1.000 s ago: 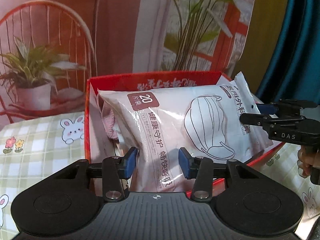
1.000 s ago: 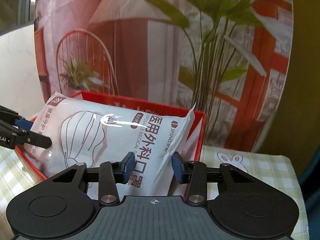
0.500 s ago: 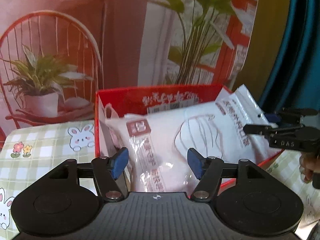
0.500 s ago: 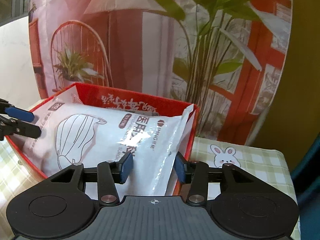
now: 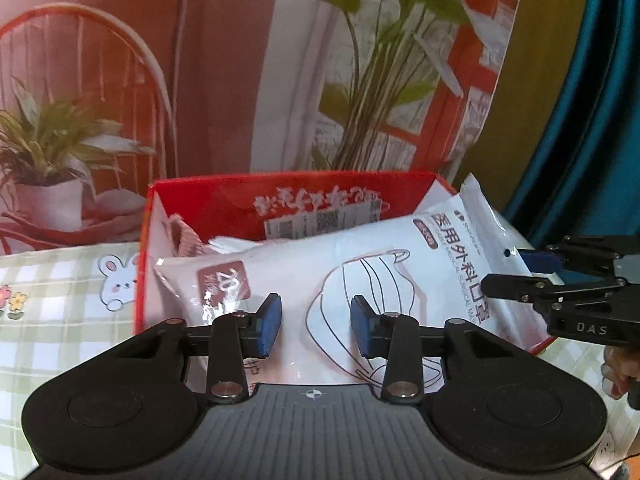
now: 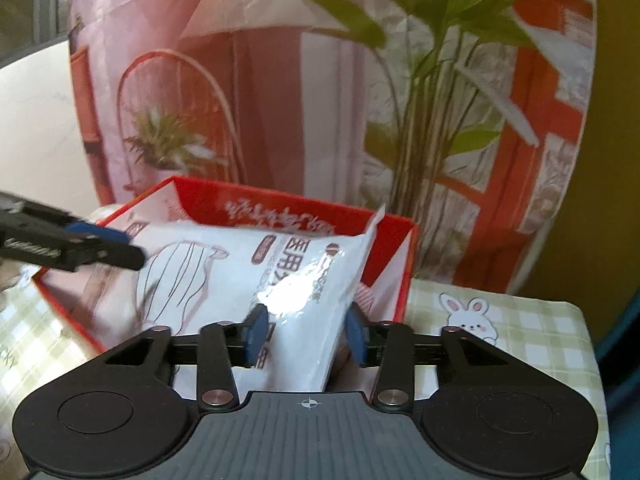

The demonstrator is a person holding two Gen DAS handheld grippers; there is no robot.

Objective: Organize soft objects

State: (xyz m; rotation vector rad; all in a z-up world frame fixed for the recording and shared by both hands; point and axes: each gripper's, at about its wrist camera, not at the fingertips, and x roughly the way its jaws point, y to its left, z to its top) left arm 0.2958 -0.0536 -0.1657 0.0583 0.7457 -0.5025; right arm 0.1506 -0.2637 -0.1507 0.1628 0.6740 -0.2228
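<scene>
The left gripper (image 5: 315,326) is hovering over the near end of the white mask pack (image 5: 360,280), and its jaws are closing with the pack's printed face sitting between the blue pads (image 5: 267,326). There's a clear gap on both sides though, so the pads aren't pinching anything, they're just open around it.

The right gripper (image 6: 307,334) is at the other end of the same pack (image 6: 280,280), and its jaws are closing too. Here the pack's shiny edge is wedged right between the pads (image 6: 256,334), the plastic is bunching up against them, so that one is actually gripping the pack.

Just past both sets of fingers, the pack is lying slanted across the open red box (image 5: 224,200), with one sealed corner poking up over the box's rim on the right gripper's side. Something pink and knitted (image 5: 186,238) is tucked down in the box beyond the left gripper's left pad, mostly hidden under the pack.

The box is sitting on a green checked tablecloth with little bunnies (image 6: 500,320). Further out behind everything a printed backdrop (image 5: 280,80) with plants and a red chair is hanging.
</scene>
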